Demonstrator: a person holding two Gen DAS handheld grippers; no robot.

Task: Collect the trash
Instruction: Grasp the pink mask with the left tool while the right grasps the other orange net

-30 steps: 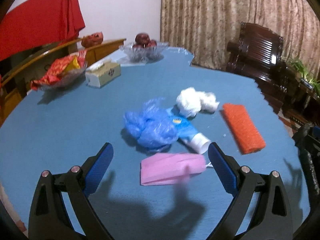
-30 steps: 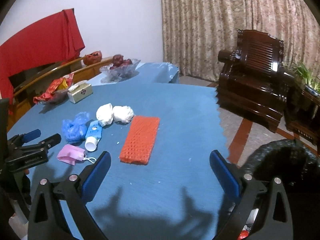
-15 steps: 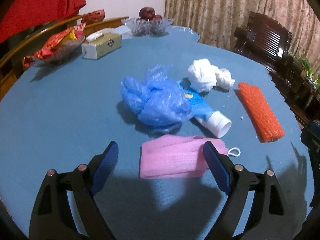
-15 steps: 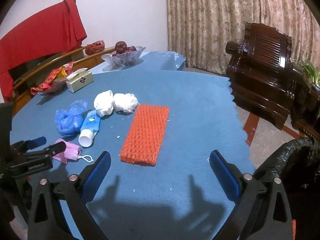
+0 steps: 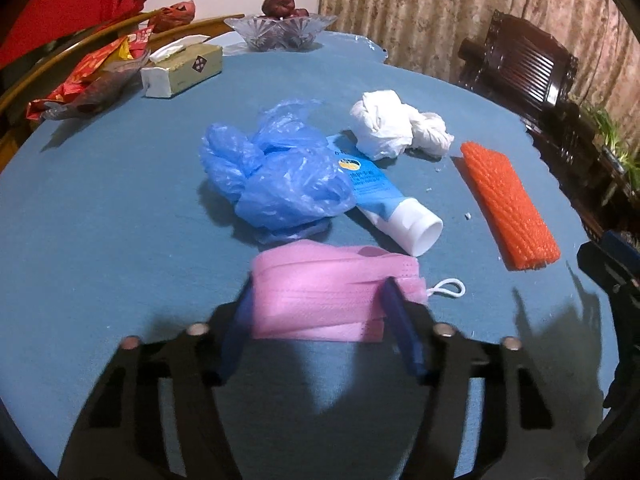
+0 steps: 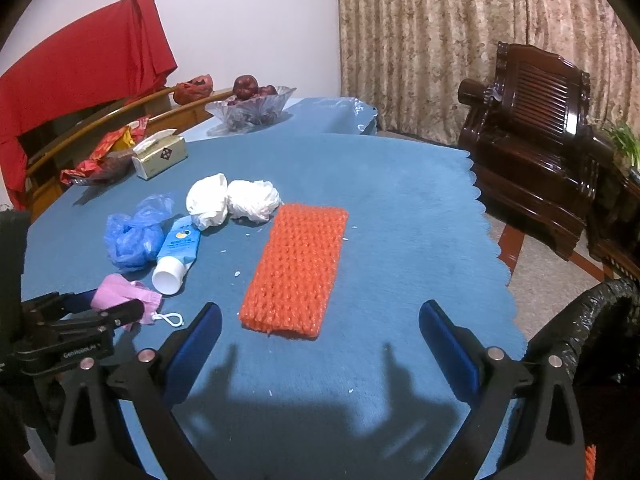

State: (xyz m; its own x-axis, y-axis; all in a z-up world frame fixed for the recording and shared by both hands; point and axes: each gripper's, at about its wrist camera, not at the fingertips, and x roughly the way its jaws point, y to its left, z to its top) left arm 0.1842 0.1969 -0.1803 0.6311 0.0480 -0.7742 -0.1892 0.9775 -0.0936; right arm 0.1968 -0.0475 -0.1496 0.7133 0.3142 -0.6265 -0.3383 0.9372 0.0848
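Observation:
A pink face mask (image 5: 324,292) lies on the blue tablecloth (image 5: 120,220) at the near edge. My left gripper (image 5: 318,292) straddles it, jaws closing, with the pads against the mask's two ends; the right wrist view shows the mask (image 6: 120,294) bunched between them. Behind it lie a crumpled blue plastic bag (image 5: 280,176), a blue and white tube (image 5: 384,204), white crumpled bags (image 5: 392,128) and an orange foam net (image 5: 508,204). My right gripper (image 6: 320,312) hangs open and empty just in front of the orange net (image 6: 296,268).
A black trash bag (image 6: 592,328) gapes off the table's right edge. At the back left stand a tissue box (image 5: 184,68), a dish of red snack packets (image 5: 92,76) and a glass fruit bowl (image 5: 280,28). A dark wooden armchair (image 6: 532,140) stands to the right.
My left gripper has dropped down to the pink mask and its jaws have narrowed onto the mask's ends. The right gripper has edged closer to the orange net, still open.

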